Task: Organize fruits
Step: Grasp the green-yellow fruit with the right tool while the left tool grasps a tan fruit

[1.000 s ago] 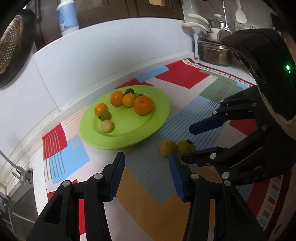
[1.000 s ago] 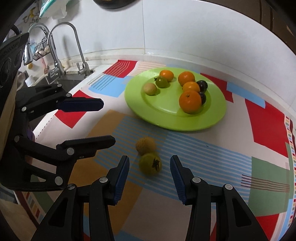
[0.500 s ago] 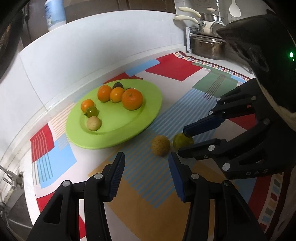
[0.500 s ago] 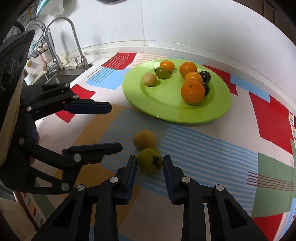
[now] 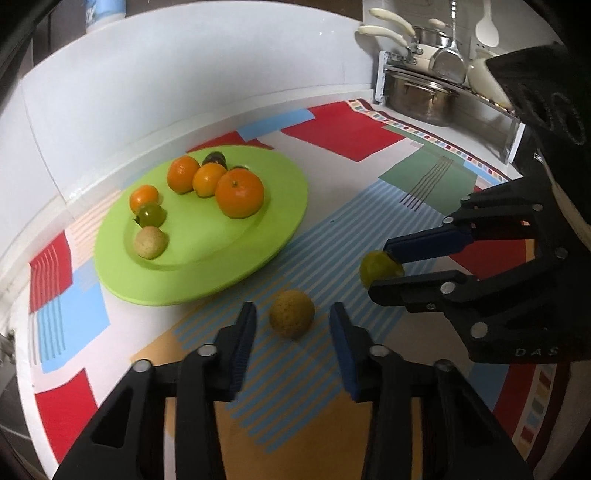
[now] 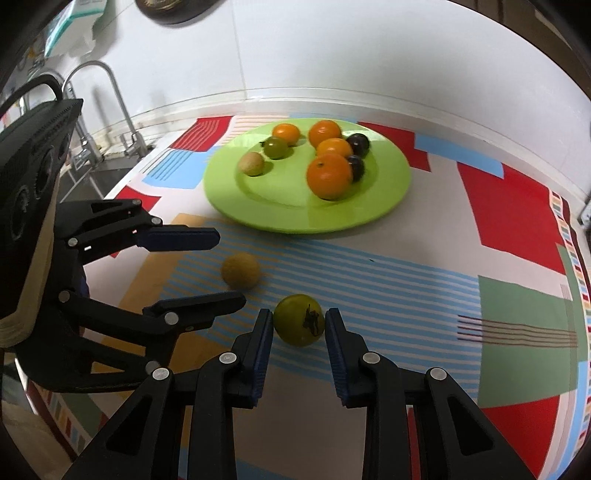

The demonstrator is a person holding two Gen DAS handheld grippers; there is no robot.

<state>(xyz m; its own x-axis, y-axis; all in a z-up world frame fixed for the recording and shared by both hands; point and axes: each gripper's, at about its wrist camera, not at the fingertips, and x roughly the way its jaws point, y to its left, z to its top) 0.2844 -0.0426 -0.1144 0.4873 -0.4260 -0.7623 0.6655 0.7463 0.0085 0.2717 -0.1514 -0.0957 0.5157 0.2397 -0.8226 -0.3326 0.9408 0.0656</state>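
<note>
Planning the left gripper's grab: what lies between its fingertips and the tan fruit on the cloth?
Nothing: in the left wrist view the tan fruit sits just ahead of the open left gripper, with only striped cloth between.

I'm looking low and close along each wrist camera across the bench; both are sharing the round lime-green plate and patchwork cloth.

Dark fruits half hidden behind oranges — bottle cropped.
</note>
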